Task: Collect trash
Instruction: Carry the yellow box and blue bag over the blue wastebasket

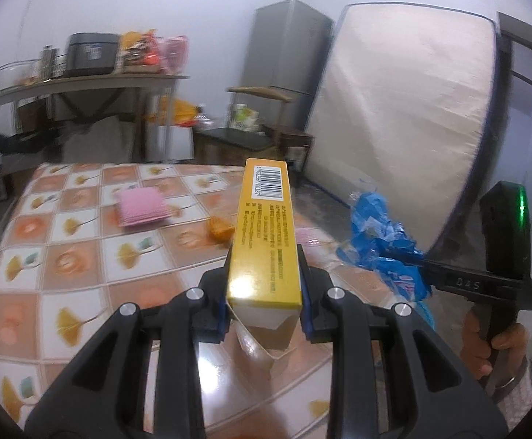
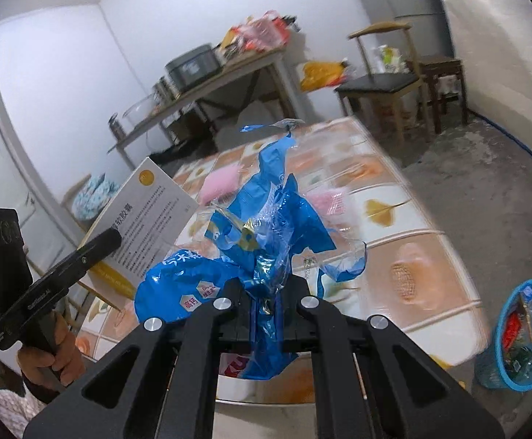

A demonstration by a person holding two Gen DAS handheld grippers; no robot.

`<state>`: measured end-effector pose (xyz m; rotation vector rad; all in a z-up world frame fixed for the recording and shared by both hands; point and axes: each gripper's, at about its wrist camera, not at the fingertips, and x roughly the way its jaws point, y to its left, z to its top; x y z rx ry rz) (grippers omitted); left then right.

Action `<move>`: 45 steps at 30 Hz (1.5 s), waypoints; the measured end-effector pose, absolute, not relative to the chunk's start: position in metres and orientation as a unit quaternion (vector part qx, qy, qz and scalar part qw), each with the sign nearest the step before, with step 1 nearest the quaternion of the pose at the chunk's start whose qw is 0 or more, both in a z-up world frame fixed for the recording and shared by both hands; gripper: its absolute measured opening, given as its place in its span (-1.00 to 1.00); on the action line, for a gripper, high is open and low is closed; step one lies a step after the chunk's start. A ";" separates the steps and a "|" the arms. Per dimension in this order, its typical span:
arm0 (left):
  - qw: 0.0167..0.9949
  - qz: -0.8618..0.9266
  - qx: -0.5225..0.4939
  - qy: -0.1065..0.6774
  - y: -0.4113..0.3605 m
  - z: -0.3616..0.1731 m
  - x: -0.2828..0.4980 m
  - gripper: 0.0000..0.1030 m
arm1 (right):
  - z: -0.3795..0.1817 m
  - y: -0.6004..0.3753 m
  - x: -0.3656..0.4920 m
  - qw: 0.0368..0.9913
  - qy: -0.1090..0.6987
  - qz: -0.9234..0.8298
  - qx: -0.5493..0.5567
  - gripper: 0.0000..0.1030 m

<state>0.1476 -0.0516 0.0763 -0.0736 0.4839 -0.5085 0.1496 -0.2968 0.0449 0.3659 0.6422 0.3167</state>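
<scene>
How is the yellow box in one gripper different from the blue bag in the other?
The yellow box is stiff, straight-edged card; the blue bag is thin, crumpled plastic. The box bears a barcode, the bag white lettering. The left gripper clamps the box with its jaws apart; the right gripper pinches the bag nearly shut. Both are held above the patterned table.

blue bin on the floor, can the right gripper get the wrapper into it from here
Probably yes: the right gripper, shut on the blue wrapper, has open floor between the table edge and the blue bin, whose top is open.
</scene>
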 end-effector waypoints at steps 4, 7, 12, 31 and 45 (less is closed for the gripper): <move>0.927 -0.294 -0.020 0.232 -0.091 0.084 0.147 -0.48 | 0.049 -0.331 0.132 0.929 0.291 0.119 0.193 -0.85; 0.914 -0.334 -0.008 0.232 -0.127 0.088 0.146 -0.48 | 0.051 -0.358 0.119 0.935 0.279 0.087 0.202 -0.85; 0.887 -0.398 -0.001 0.233 -0.191 0.091 0.143 -0.48 | 0.050 -0.413 0.086 0.940 0.266 0.013 0.212 -0.85; 0.767 -0.528 0.003 0.364 -0.414 -0.001 0.154 -0.48 | -0.045 -0.606 0.002 0.883 0.312 -0.217 0.275 -0.85; 0.703 -0.488 0.004 0.517 -0.568 -0.133 0.215 -0.47 | -0.186 -0.699 0.063 0.808 0.439 -0.236 0.315 -0.85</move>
